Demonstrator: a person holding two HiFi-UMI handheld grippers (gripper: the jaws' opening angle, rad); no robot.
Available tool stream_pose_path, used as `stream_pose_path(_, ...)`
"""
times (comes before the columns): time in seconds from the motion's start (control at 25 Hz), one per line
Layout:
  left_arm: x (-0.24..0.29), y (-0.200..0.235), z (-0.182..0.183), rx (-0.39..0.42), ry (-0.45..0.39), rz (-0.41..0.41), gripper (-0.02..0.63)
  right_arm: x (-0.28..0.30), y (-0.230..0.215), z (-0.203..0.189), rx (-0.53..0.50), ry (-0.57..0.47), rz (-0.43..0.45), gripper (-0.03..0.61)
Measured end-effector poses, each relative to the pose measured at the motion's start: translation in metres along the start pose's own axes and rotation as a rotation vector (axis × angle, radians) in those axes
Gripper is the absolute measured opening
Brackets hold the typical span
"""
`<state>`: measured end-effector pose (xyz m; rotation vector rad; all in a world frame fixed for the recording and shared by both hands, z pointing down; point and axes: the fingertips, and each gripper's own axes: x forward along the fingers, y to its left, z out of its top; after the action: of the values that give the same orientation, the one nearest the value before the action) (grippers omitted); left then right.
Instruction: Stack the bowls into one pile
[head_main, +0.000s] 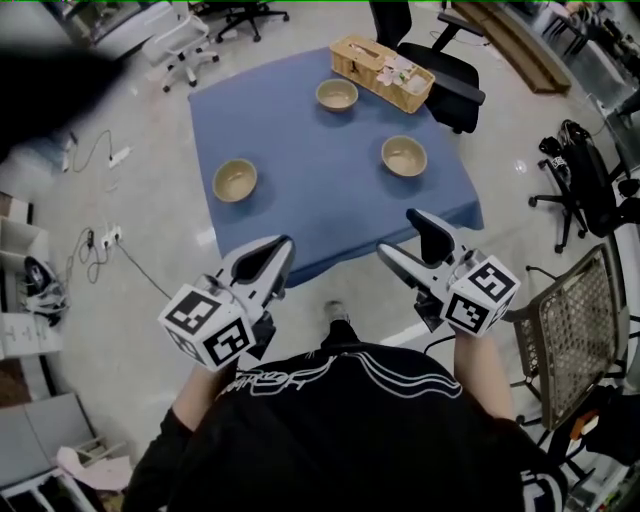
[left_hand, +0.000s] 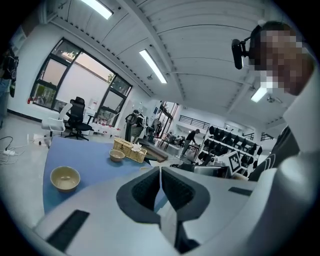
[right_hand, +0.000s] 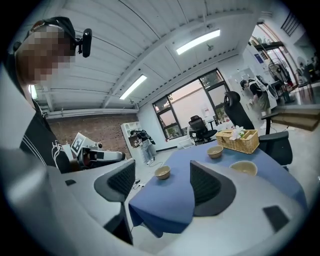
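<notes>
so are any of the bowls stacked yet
No, the near-left tan round bowl, far tan round bowl and right tan round bowl each sit apart on the blue tablecloth.

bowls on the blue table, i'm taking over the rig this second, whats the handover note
Left gripper: shut, empty, held by the table's near edge.
Right gripper: open, empty, also by the near edge.
Bowls: three, upright and apart on the blue tablecloth: left bowl, right bowl, far bowl beside the wicker basket.
Done: nothing stacked yet.
Left: choose one bowl as the base and nest the other two in it.
</notes>
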<state>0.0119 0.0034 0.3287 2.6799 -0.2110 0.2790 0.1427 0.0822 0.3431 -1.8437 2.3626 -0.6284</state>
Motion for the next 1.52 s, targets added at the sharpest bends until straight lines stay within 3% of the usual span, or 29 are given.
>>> stream_pose_path(0.32,0.071,0.029,0.025,0.049,-0.008,0.023,0.032,0.009,-0.073,0.023,-0.010,0.006,-0.036,0.341)
stream_pose_path(0.6,0.096,0.049,0.024,0.050,-0.004,0.050,0.032,0.008,-0.112,0.021,-0.033,0.045,-0.103,0.339)
stream_pose_path(1.2,0.126,0.091,0.011,0.028,0.053,0.060,0.032,0.025,-0.213,-0.008,0.010,0.140,-0.337,0.337)
stream_pose_path(1.52,0.158,0.124,0.006,-0.007,0.113,0.062,0.032,0.042,-0.268,-0.035,0.100,0.216,-0.417,0.337)
